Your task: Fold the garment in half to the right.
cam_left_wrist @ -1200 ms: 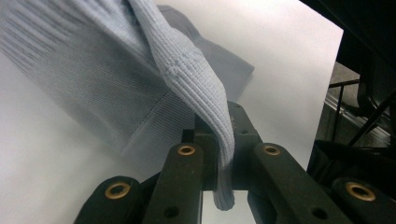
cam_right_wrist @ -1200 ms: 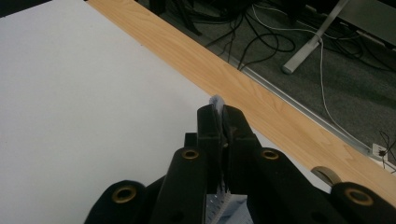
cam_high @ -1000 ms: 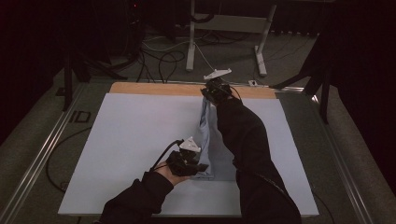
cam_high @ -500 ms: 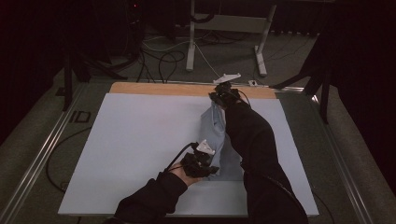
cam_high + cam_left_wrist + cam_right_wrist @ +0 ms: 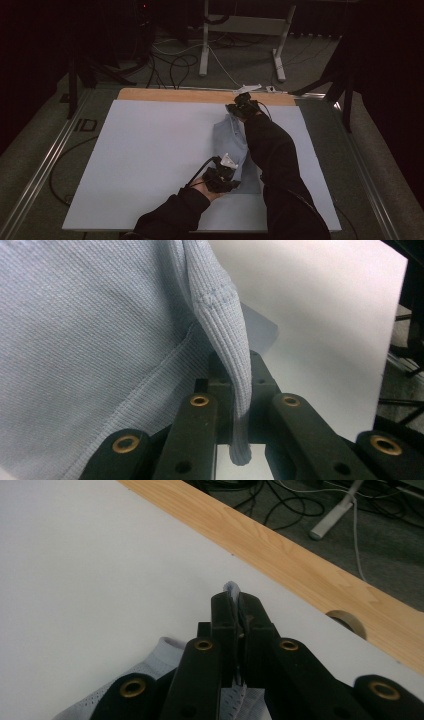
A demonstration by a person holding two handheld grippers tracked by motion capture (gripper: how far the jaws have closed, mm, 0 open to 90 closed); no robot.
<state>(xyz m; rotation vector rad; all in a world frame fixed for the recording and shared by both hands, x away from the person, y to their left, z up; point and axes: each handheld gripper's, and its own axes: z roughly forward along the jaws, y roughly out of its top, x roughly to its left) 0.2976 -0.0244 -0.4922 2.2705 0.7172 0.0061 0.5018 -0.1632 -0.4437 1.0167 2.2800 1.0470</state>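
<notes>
A light blue knit garment (image 5: 231,142) lies lengthwise on the white tabletop (image 5: 150,150), stretched between my two grippers. My left gripper (image 5: 222,175) is at its near end, shut on a ribbed hem. In the left gripper view that ribbed band (image 5: 225,315) runs down between the closed jaws of the left gripper (image 5: 240,365), and the rest of the cloth (image 5: 90,340) spreads to the left. My right gripper (image 5: 242,107) is at the far end near the wooden strip. In the right gripper view a small tuft of fabric (image 5: 231,587) pokes out of the shut right gripper (image 5: 239,602).
A wooden strip (image 5: 190,95) runs along the table's far edge and has a round hole (image 5: 347,620) in it. Beyond it are floor cables (image 5: 170,65) and a white stand's legs (image 5: 205,45). A metal rail (image 5: 50,160) runs along the left side.
Both grippers have moved right and downward with the garment. The cloth, earlier held up taut between them, now rests lower on the table.
</notes>
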